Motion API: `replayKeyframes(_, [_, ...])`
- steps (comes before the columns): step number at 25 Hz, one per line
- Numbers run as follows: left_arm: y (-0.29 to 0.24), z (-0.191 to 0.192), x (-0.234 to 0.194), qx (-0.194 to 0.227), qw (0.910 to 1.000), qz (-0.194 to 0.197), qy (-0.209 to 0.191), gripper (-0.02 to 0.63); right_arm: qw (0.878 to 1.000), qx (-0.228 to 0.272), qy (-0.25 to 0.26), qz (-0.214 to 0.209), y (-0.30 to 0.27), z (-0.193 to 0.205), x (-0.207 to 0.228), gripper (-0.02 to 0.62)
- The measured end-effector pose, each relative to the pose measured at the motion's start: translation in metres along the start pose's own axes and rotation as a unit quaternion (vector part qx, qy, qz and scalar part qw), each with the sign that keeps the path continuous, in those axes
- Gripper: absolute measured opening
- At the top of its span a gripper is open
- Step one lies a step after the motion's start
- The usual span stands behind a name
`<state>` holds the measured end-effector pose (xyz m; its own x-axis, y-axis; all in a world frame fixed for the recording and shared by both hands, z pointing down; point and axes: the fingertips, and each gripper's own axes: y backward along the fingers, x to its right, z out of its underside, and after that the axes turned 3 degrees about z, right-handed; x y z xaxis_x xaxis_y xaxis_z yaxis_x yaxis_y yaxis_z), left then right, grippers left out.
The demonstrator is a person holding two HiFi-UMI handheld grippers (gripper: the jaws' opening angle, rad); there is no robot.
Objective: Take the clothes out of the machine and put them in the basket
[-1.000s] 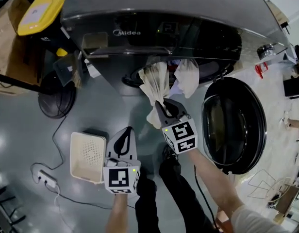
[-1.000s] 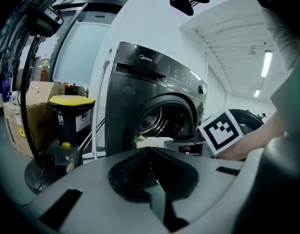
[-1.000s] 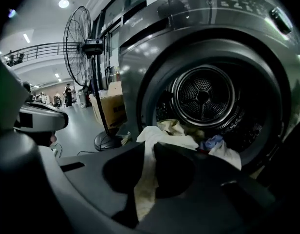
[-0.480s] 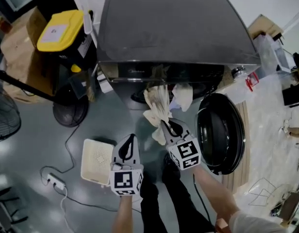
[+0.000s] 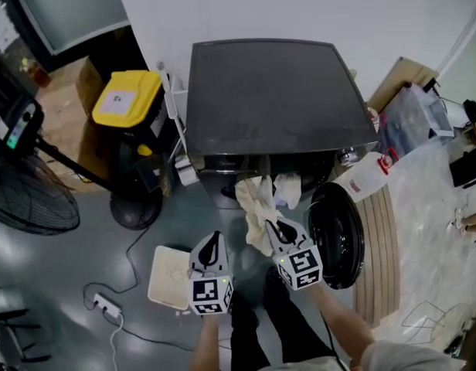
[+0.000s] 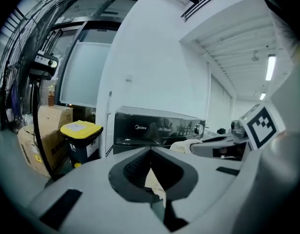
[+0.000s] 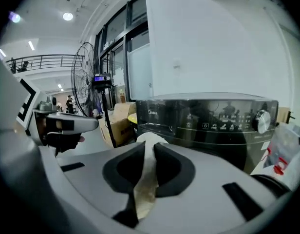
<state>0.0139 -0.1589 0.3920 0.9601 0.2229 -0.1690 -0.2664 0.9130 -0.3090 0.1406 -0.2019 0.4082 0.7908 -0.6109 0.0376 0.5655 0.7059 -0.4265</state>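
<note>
— What's the biggest thing we have in front of us?
— Our dark grey front-loading washing machine (image 5: 277, 91), with its round black door (image 5: 336, 234) swung open on our right.
— And on the floor?
— We see the cream perforated plastic basket (image 5: 168, 277) lying on the grey floor (image 5: 83, 253), down left of the machine's mouth.
— Where are the clothes?
— A crumpled cream cloth (image 5: 257, 207) hangs out of the drum opening beside a paler piece (image 5: 287, 188), apart from the basket.
— And our grippers?
— Our right gripper (image 5: 270, 224) is clamped on the cream cloth's lower end. Our left gripper (image 5: 214, 236) has its jaws closed tip to tip, just beside the basket.
</note>
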Motion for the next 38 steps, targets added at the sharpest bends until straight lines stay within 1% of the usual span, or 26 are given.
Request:
replayKeyframes(5, [0.009, -0.048, 0.011, 0.009, 0.9999, 0.001, -0.011, 0.018, 0.999, 0.034, 0.016, 0.006, 0.032, -0.069, 0.003, 0.049])
replayKeyframes(8, [0.016, -0.081, 0.018, 0.014, 0.9996, 0.000, -0.026, 0.018, 0.998, 0.058, 0.025, 0.016, 0.052, -0.109, 0.012, 0.049])
replayKeyframes(12, [0.033, -0.130, 0.027, 0.035, 0.9988, -0.001, -0.034, 0.018, 0.996, 0.085, 0.034, 0.024, 0.080, -0.160, 0.019, 0.049])
replayKeyframes(17, [0.055, -0.187, 0.038, 0.060, 0.9969, -0.010, -0.050, 0.018, 0.992, 0.117, 0.042, 0.008, 0.115, -0.218, 0.013, 0.049])
replayKeyframes(20, [0.071, -0.209, 0.037, 0.069, 0.9962, -0.020, -0.050, 0.018, 0.989, 0.137, 0.050, -0.006, 0.131, -0.246, -0.002, 0.049])
replayKeyframes(23, [0.088, -0.225, 0.032, 0.080, 0.9951, -0.034, -0.048, 0.018, 0.986, 0.154, 0.062, -0.025, 0.141, -0.271, -0.019, 0.049])
replayKeyframes(26, [0.108, -0.232, 0.025, 0.081, 0.9942, -0.051, -0.049, 0.018, 0.982, 0.168, 0.075, -0.047, 0.150, -0.291, -0.041, 0.049])
replayKeyframes(32, [0.143, -0.250, 0.000, 0.094, 0.9898, -0.095, -0.051, 0.018, 0.971, 0.199, 0.096, -0.094, 0.152, -0.330, -0.081, 0.049])
replayKeyframes(35, [0.168, -0.249, -0.016, 0.093, 0.9869, -0.122, -0.051, 0.018, 0.966, 0.203, 0.101, -0.124, 0.149, -0.335, -0.109, 0.049])
replayKeyframes(38, [0.199, -0.246, -0.035, 0.096, 0.9823, -0.155, -0.044, 0.018, 0.959, 0.203, 0.111, -0.162, 0.143, -0.337, -0.147, 0.049])
